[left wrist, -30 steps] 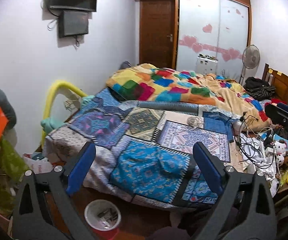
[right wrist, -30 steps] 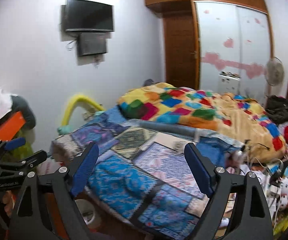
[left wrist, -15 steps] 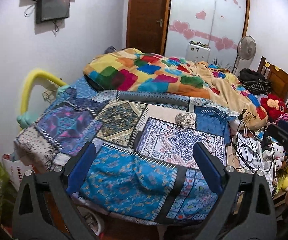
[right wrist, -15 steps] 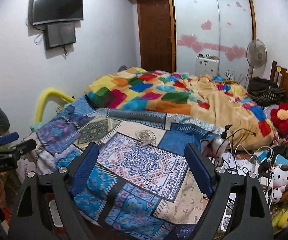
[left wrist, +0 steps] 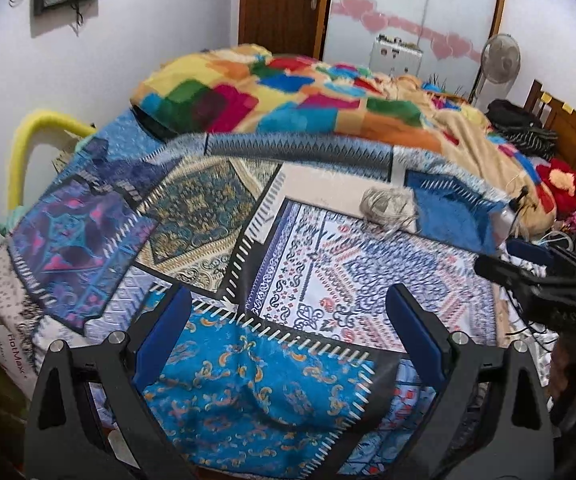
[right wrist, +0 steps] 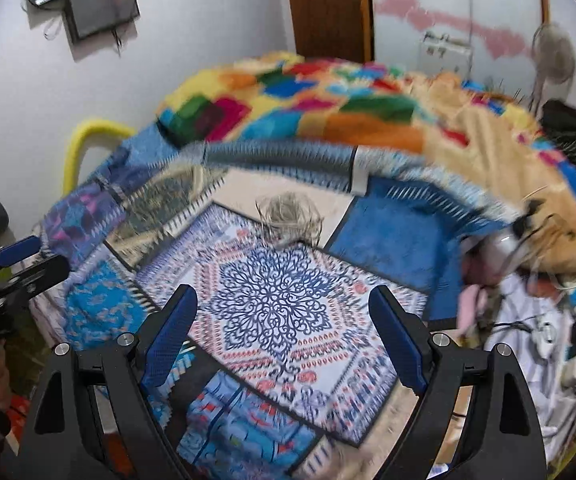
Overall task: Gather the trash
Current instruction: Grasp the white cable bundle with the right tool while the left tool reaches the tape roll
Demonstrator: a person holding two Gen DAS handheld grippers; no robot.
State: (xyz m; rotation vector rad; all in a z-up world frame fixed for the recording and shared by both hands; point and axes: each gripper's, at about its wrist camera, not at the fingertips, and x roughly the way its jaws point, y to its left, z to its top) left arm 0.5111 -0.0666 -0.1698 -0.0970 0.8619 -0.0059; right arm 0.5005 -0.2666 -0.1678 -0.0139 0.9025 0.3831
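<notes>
A loose, pale tangle of string-like trash [left wrist: 386, 205] [right wrist: 288, 216] lies flat on the patchwork bedspread [left wrist: 192, 208], on a plain cream patch beside a blue one.

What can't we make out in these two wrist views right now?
- Tangled bundle on the patchwork bedspread: right view, motion blur; wire or string, cannot tell.
- Bedside clutter: right view, blurred, cut by the edge.
- White bag: left view, print too small, cut off.
- Floor under the bed's foot: hidden behind the left gripper and right gripper, both open.
</notes>
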